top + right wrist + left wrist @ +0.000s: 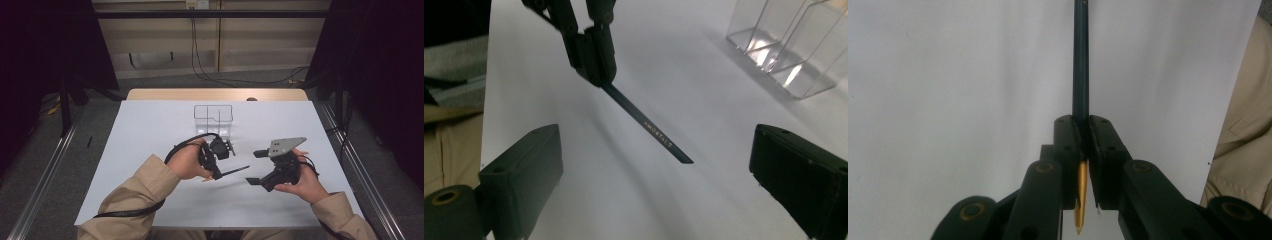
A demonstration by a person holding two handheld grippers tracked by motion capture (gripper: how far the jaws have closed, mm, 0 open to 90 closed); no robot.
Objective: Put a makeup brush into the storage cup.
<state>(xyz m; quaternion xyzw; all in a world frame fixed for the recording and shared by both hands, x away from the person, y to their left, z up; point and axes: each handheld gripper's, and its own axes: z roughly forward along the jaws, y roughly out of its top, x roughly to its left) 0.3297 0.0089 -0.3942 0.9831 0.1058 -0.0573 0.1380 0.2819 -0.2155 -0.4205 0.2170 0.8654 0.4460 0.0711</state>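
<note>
My left gripper (218,175) is shut on a slim dark pencil (235,171), held roughly level above the white table top (145,150). In the left gripper view the pencil (1080,60) runs straight out from the closed jaws, and its gold tip (1080,200) pokes back between them. My right gripper (256,167) stands open just right of the pencil's free end, with its jaws facing it. In the right gripper view the pencil (649,125), printed with small lettering, slants down from the other gripper (596,60). Its end hangs between my wide-apart jaws (654,150) and touches neither.
A clear plastic holder (214,119) with compartments stands upright behind the grippers at the table's middle; it also appears as the holder (784,45) at upper right. Black cables trail from both hands. Metal rails run along both sides of the table.
</note>
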